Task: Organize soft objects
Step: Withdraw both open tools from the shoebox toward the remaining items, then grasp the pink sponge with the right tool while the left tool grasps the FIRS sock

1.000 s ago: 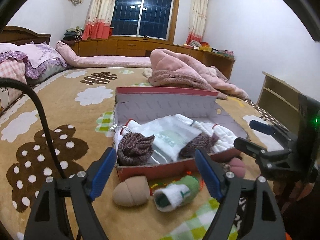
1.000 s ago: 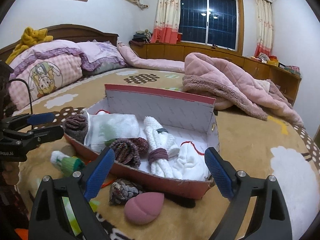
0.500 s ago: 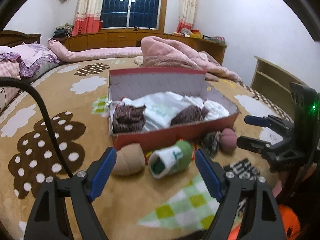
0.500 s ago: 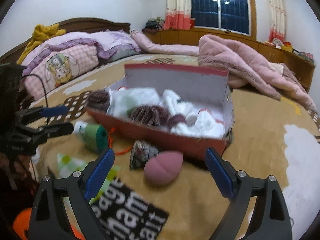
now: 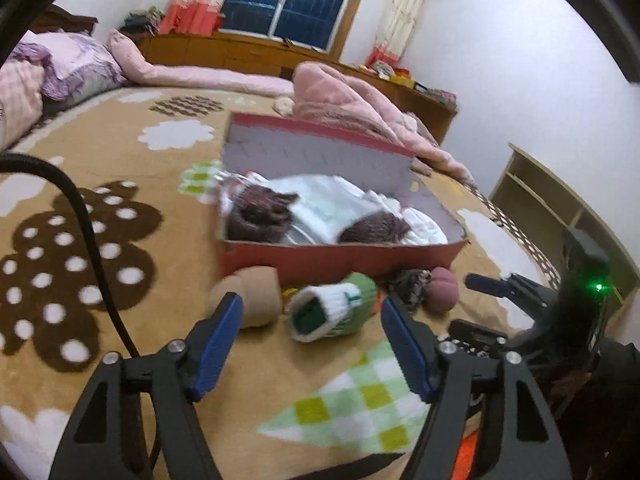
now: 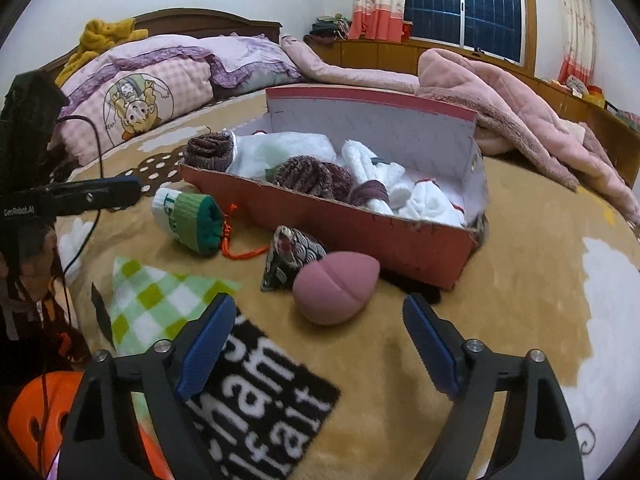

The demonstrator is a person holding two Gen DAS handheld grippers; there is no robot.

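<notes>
While both the left gripper (image 5: 312, 336) and right gripper (image 6: 318, 336), jaws just narrowed yet empty, hang apart, the pink sponge (image 6: 334, 292) could be nudged aside if approached off-centre.

Left gripper (image 6: 72, 200), body side: white lettering "GenRobot.AI". Bed blanket (image 6: 440, 360), black patch: white letters, partly readable, "ham" over "ifait"; rest cut off.

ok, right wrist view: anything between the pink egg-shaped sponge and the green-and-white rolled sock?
Yes. In the right wrist view a dark patterned pouch sits between the pink sponge and the rolled sock, leaning against the sponge, with an orange cord trailing on the blanket.
</notes>
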